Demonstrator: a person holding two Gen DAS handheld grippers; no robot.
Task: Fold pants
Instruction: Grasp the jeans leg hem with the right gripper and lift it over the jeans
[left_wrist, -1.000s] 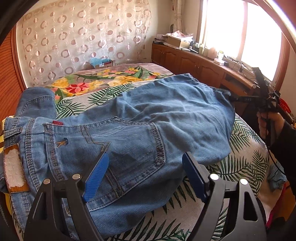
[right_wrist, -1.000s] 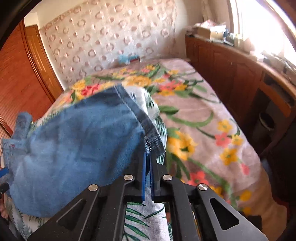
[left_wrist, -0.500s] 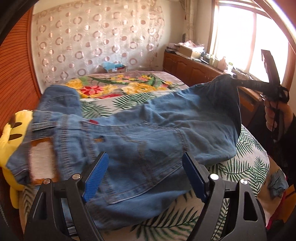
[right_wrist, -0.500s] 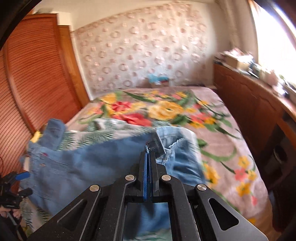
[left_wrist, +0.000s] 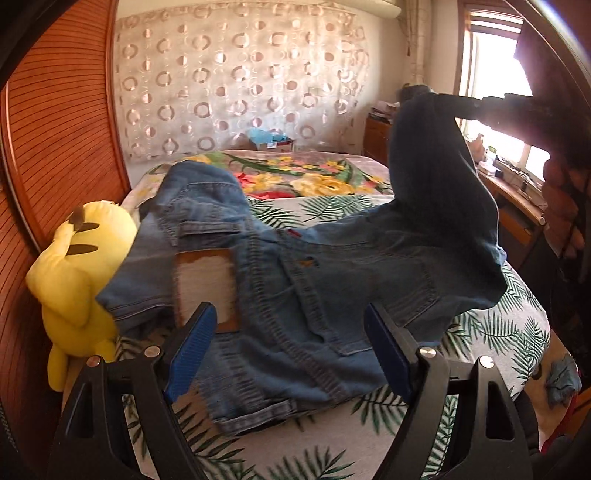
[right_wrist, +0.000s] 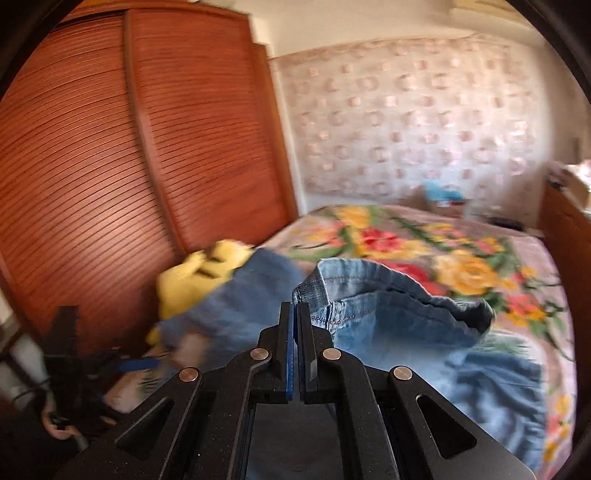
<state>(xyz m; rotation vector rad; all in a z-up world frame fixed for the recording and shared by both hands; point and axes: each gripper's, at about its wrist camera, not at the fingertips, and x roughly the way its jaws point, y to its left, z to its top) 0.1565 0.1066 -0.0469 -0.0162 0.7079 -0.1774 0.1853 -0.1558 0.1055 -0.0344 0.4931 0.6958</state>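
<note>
Blue jeans (left_wrist: 306, 288) lie on the bed, waistband with a tan patch (left_wrist: 205, 284) at the left. My left gripper (left_wrist: 288, 350) is open and empty, just in front of the waist end. My right gripper (right_wrist: 295, 314) is shut on the leg hem (right_wrist: 369, 291) and holds it high above the bed. In the left wrist view the lifted leg (left_wrist: 436, 155) rises at the right to that gripper (left_wrist: 443, 98).
A yellow plush toy (left_wrist: 81, 266) sits at the bed's left edge against a slatted wooden wardrobe (right_wrist: 110, 166). The bed has a palm-leaf sheet (left_wrist: 498, 325) and a floral blanket (right_wrist: 443, 258). A wooden cabinet (left_wrist: 517, 206) runs under the window on the right.
My right gripper has lifted the leg hem high and carried it left, toward the waist end. The left gripper has drawn back and stays open; the plush toy has come into view.
</note>
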